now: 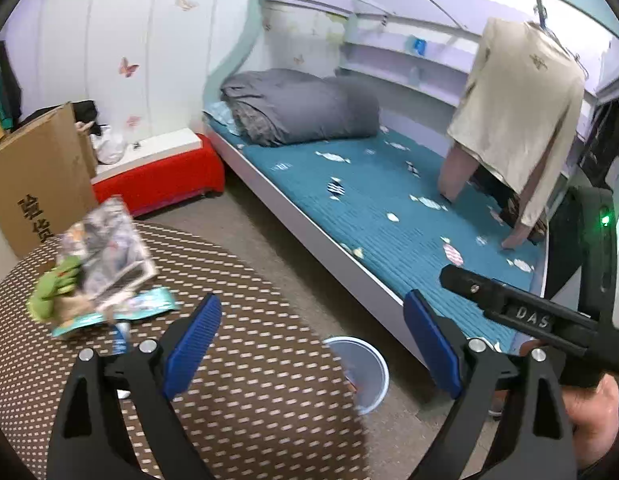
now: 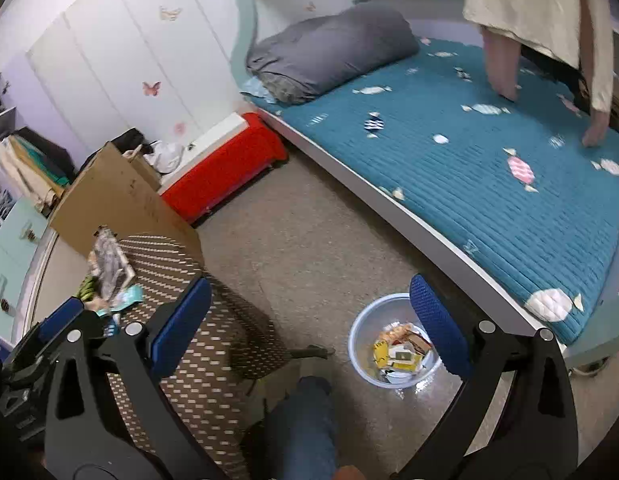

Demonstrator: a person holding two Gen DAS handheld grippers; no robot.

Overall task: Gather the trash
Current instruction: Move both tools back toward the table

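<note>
A pile of trash lies on a brown dotted stool [image 1: 249, 380]: a shiny foil wrapper [image 1: 109, 248], a green crumpled piece [image 1: 55, 288] and a teal packet [image 1: 145, 306]. My left gripper [image 1: 309, 344] is open and empty above the stool, right of the pile. A clear plastic bin [image 1: 365, 372] stands on the floor beside the stool. In the right wrist view the bin [image 2: 359, 340] holds several wrappers [image 2: 401, 350]. My right gripper [image 2: 311, 324] is open and empty, above the floor and bin. The pile [image 2: 109, 276] shows at left on the stool [image 2: 189, 360].
A bed with a teal cover [image 2: 489, 160] and a grey folded quilt [image 2: 329, 48] fills the right. A cardboard box [image 2: 121, 200] and a red storage bench [image 2: 225, 164] stand by the white wall. A shirt [image 1: 525, 112] hangs over the bed. My knee [image 2: 305, 420] is below.
</note>
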